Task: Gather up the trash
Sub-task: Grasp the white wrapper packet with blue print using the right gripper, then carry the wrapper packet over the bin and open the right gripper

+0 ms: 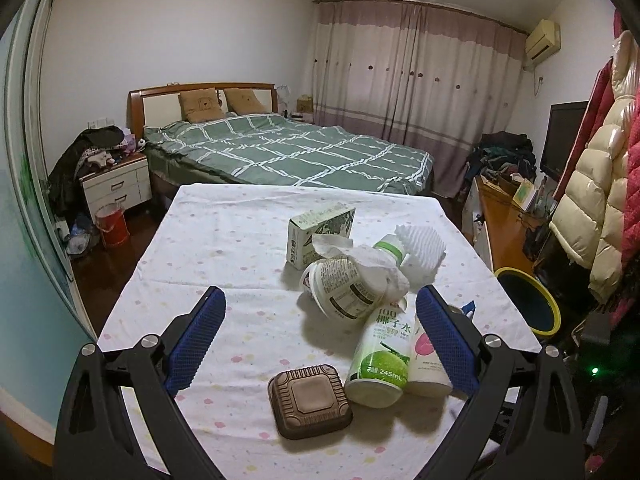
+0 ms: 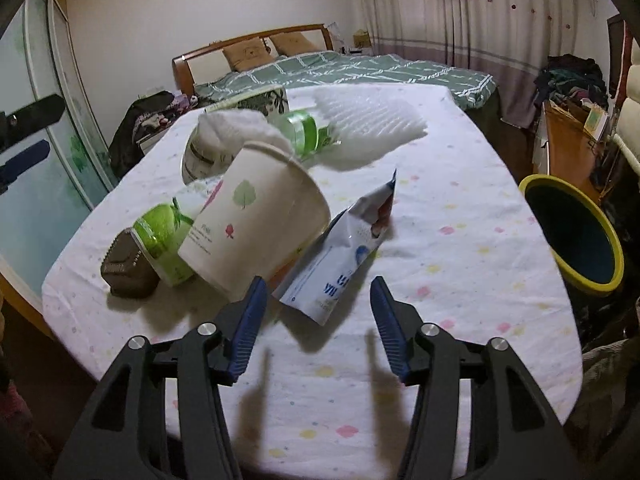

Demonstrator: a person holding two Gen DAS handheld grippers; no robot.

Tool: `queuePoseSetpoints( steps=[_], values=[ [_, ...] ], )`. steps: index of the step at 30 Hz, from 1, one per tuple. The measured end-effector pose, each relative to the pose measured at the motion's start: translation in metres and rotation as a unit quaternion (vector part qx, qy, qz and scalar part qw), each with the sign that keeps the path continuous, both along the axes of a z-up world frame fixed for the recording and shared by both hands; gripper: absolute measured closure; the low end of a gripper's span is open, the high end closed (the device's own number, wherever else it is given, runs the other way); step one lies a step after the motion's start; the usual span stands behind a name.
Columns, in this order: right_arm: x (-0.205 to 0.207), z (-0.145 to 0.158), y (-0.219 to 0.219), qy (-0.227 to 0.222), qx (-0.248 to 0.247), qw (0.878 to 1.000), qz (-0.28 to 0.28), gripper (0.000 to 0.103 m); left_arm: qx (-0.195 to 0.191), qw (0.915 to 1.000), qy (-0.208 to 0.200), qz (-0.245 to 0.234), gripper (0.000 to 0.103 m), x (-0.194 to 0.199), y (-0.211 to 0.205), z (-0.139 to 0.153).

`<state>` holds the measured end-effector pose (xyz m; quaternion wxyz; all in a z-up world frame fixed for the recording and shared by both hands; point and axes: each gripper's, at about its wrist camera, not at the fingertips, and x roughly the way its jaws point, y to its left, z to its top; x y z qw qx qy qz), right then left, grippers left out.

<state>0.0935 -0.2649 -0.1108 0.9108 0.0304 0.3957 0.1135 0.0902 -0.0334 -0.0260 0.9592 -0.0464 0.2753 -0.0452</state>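
A home bedroom: made bed point(image 1: 288, 152), nightstand point(image 1: 116, 184), drawn curtains point(image 1: 416, 80), coats point(image 1: 600, 184) hanging.

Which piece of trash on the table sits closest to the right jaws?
The blue-and-white foil pouch, lying flat just ahead of the open right gripper. The paper cup lies left of it; the other items lie farther off.

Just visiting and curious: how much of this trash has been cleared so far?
Apparently none yet. The yellow-rimmed bin shows only a dark inside. Both the left gripper and right gripper are open and empty. The paper cup, blue-and-white pouch, green bottle and brown container remain on the table.
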Motion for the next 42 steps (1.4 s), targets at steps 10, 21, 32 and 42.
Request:
queuePoseSetpoints(
  steps=[10, 21, 32, 42],
  values=[
    [0.006, -0.02, 0.012, 0.005, -0.025, 1.0, -0.006, 0.051, -0.003, 0.9999, 0.013, -0.006, 0.008, 0.01, -0.005, -0.012],
    [0.012, -0.024, -0.003, -0.016, -0.018, 0.999, -0.026, 0.086, -0.004, 0.9999, 0.016, -0.005, 0.008, 0.014, -0.005, -0.016],
    [0.002, 0.0, -0.039, -0.059, 0.0, 0.997, -0.042, 0.091, 0.0, 0.9997, 0.021, -0.011, 0.008, 0.019, -0.015, -0.023],
    [-0.008, 0.019, -0.046, -0.089, 0.024, 0.995, -0.034, 0.092, 0.006, 0.9996, 0.024, -0.016, 0.008, 0.021, -0.022, -0.025]
  ],
)
